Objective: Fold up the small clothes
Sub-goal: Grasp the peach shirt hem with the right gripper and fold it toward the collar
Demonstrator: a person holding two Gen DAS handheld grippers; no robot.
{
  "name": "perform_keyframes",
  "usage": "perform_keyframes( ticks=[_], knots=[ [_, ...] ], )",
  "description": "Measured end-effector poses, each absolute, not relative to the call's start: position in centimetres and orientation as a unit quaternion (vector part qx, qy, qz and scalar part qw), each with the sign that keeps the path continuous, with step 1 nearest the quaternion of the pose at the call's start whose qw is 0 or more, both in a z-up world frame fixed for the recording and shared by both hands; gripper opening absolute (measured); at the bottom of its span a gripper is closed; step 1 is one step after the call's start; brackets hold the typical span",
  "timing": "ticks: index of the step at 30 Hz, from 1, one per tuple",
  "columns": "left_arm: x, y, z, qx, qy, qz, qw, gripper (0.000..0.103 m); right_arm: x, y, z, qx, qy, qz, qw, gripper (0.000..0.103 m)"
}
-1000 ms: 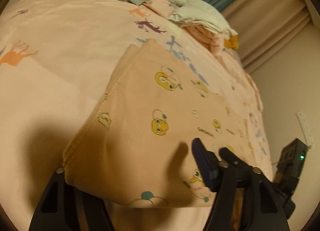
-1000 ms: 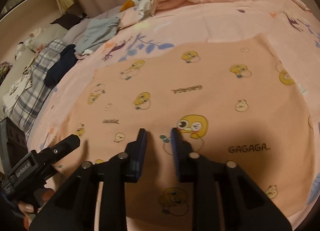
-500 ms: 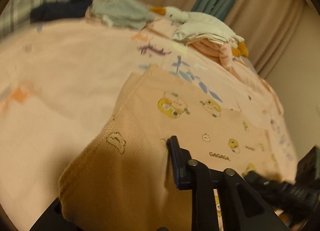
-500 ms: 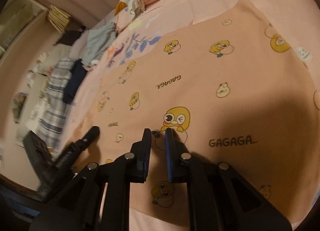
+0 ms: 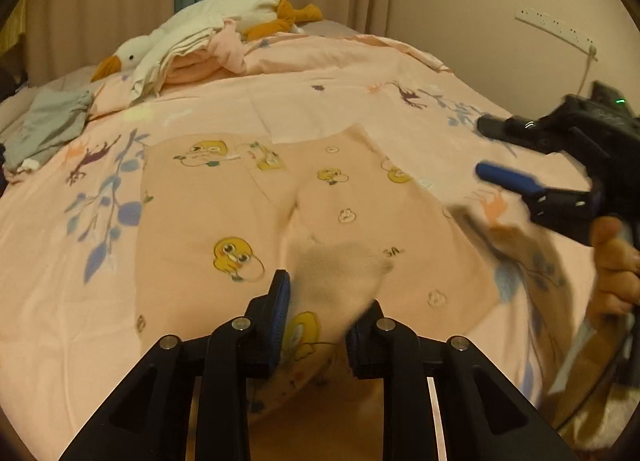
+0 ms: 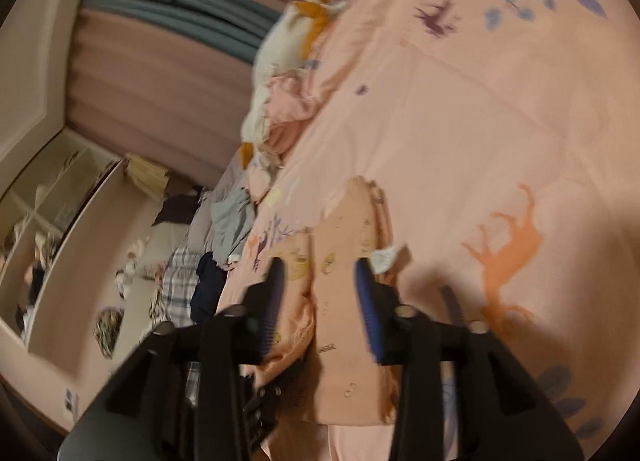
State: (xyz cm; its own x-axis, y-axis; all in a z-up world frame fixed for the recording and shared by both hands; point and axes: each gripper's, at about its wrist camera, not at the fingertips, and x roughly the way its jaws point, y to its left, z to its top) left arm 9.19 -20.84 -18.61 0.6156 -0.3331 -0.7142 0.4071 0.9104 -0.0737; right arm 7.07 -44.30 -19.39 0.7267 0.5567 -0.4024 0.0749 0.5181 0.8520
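Observation:
A peach garment with yellow duck prints (image 5: 248, 221) lies on the pink bedspread (image 5: 80, 301). In the left wrist view my left gripper (image 5: 326, 297) is open at the garment's near edge, cloth blurred between its jaws, grip unclear. My right gripper (image 5: 472, 197) shows there at the right, open, over the garment's right edge, held in a hand. In the right wrist view the right gripper (image 6: 320, 281) is open, tilted, over the garment (image 6: 344, 325), which looks bunched at its left fold.
A white goose plush (image 5: 192, 33) and folded pink cloth (image 5: 200, 65) lie at the bed's far end. A grey garment (image 5: 48, 125) sits far left. A dark garment (image 6: 208, 281) and plaid cloth (image 6: 180, 285) lie by the bed edge. A wall power strip (image 5: 556, 29) hangs at right.
The left gripper swung round and lowered; the garment edge it had lifted now lies across the rest. The right gripper opened, tilted and drew off to the right.

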Motion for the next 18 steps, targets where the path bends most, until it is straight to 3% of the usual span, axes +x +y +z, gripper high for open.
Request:
perform_keyframes(
  ticks=[2, 4, 6, 8, 14, 18],
  knots=[
    [8.0, -19.1, -17.3, 0.014, 0.387, -0.222, 0.895, 0.028, 7.6, -43.7, -19.9, 0.463, 0.363, 0.167, 0.792, 0.045],
    [6.2, -17.1, -15.8, -0.035, 0.377, -0.252, 0.891, 0.061, 8.3, -42.8, -20.4, 0.466, 0.39, 0.192, 0.771, 0.053],
    [4.1, -16.1, -14.8, -0.044, 0.337, -0.277, 0.899, 0.074, 9.0, -41.9, -20.8, 0.471, 0.409, 0.219, 0.75, 0.056],
    [3.1, -15.9, -14.5, -0.029, 0.317, -0.262, 0.911, 0.074, 9.4, -40.4, -20.5, 0.461, 0.411, 0.244, 0.747, 0.056],
    [5.8, -15.2, -18.9, -0.031, 0.435, -0.209, 0.875, 0.074, 11.8, -35.5, -20.6, 0.398, 0.458, 0.245, 0.756, 0.058],
    [5.3, -14.7, -19.4, -0.031, 0.441, -0.21, 0.872, 0.074, 14.2, -33.3, -21.1, 0.344, 0.499, 0.214, 0.766, 0.058]
  ],
)
